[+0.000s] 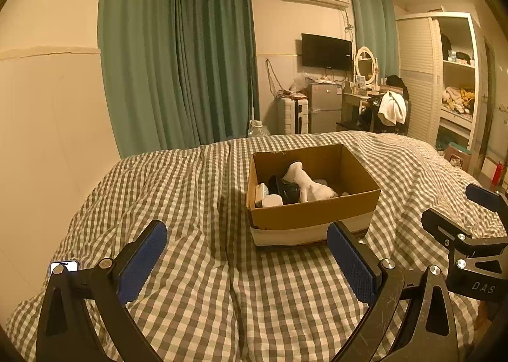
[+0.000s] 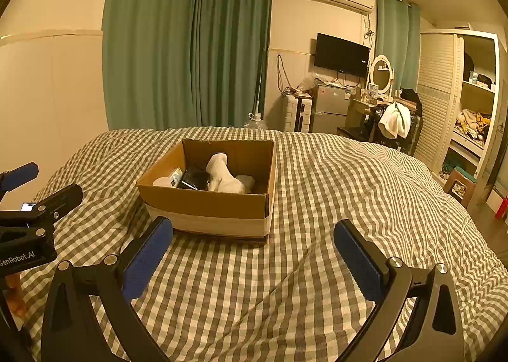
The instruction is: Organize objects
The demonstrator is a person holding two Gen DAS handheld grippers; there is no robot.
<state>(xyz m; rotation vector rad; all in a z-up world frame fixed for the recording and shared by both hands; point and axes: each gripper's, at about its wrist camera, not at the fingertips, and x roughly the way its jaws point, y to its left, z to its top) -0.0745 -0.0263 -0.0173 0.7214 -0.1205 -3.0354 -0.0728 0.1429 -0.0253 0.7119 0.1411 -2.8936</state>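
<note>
An open cardboard box [image 1: 314,211] [image 2: 203,203] sits on the checked bedspread [image 1: 190,203] [image 2: 349,187]. Inside lie a white sock [image 1: 309,182] [image 2: 223,176], a black item [image 1: 284,190] [image 2: 195,179], a small pale packet [image 1: 261,192] [image 2: 175,177] and a white round lid [image 1: 272,200] [image 2: 162,181]. My left gripper [image 1: 247,246] hovers open just short of the box's near wall, nothing between its blue pads. My right gripper [image 2: 254,243] is open too, near the box's front right corner. Each gripper shows at the edge of the other's view: the right gripper [image 1: 470,219], the left gripper [image 2: 31,194].
A lit phone [image 1: 63,266] [image 2: 28,206] lies on the bed near the left wall. Green curtains [image 1: 177,60] hang behind the bed. Beyond the bed's far edge stand a small fridge [image 1: 324,106], a dressing table with chair [image 1: 387,108] and an open wardrobe [image 1: 454,86].
</note>
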